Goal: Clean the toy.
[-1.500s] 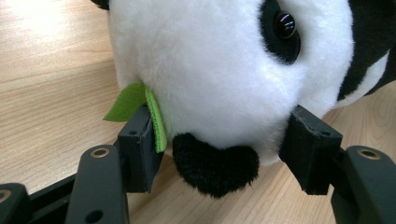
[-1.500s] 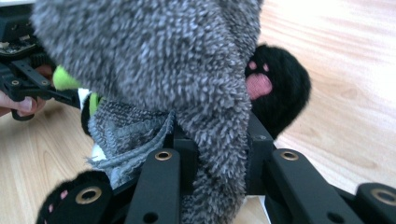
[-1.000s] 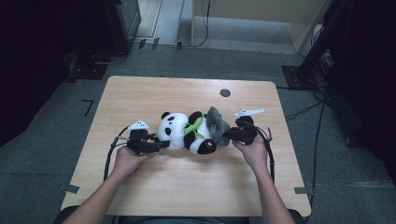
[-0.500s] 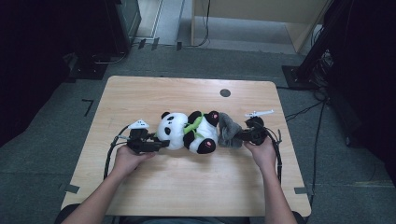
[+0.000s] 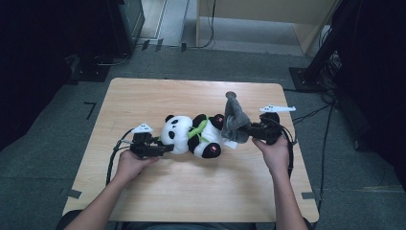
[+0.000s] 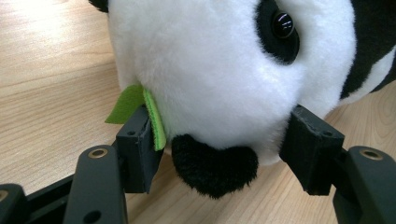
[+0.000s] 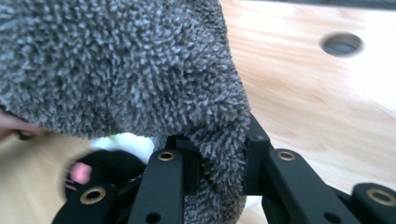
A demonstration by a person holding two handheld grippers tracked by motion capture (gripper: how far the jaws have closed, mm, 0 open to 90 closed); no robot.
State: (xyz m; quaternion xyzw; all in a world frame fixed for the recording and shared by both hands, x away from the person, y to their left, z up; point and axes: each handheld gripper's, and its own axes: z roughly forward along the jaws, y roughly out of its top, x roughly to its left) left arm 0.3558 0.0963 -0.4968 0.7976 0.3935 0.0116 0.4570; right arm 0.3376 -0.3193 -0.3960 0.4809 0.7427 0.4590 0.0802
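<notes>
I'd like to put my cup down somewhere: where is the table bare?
The light wooden table is bare along its far edge beyond the black-and-white plush panda, and across the near half between the person's forearms. It is crowded mid-table, where the left gripper, panda, fuzzy grey cloth and right gripper line up.

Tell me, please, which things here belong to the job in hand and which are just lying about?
In the job:
- plush panda
- grey fuzzy sock
- left gripper, around the panda's head
- right gripper, clamped on the sock

Lying about:
- round hole in table
- cables on the floor
</notes>
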